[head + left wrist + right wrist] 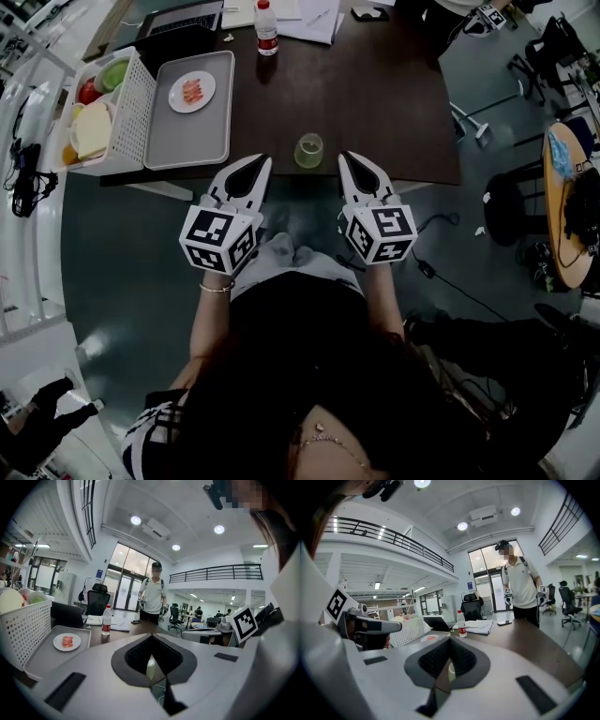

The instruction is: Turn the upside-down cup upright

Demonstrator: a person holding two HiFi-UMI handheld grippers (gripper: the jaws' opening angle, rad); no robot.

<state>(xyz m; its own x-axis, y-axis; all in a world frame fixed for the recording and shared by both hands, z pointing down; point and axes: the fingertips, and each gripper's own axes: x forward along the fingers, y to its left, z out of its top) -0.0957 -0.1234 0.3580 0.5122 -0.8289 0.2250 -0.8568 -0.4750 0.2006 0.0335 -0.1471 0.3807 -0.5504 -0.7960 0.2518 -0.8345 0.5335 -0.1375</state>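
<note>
A pale green translucent cup (309, 150) stands near the front edge of the dark table (375, 94); from above I cannot tell which way up it is. My left gripper (262, 162) hangs just in front of the table edge, left of the cup, jaws shut and empty. My right gripper (344, 158) is level with it on the cup's right, also shut with nothing held. Neither touches the cup. In the left gripper view a sliver of the cup (150, 666) shows behind the closed jaws, and likewise the cup (451, 671) in the right gripper view.
A grey tray (187, 141) with a white plate (192, 91) of red food lies at the left, beside a white perforated basket (131, 112) of food. A water bottle (267, 28), laptop (178, 23) and papers (309, 14) sit at the far side, where a person (520, 585) stands.
</note>
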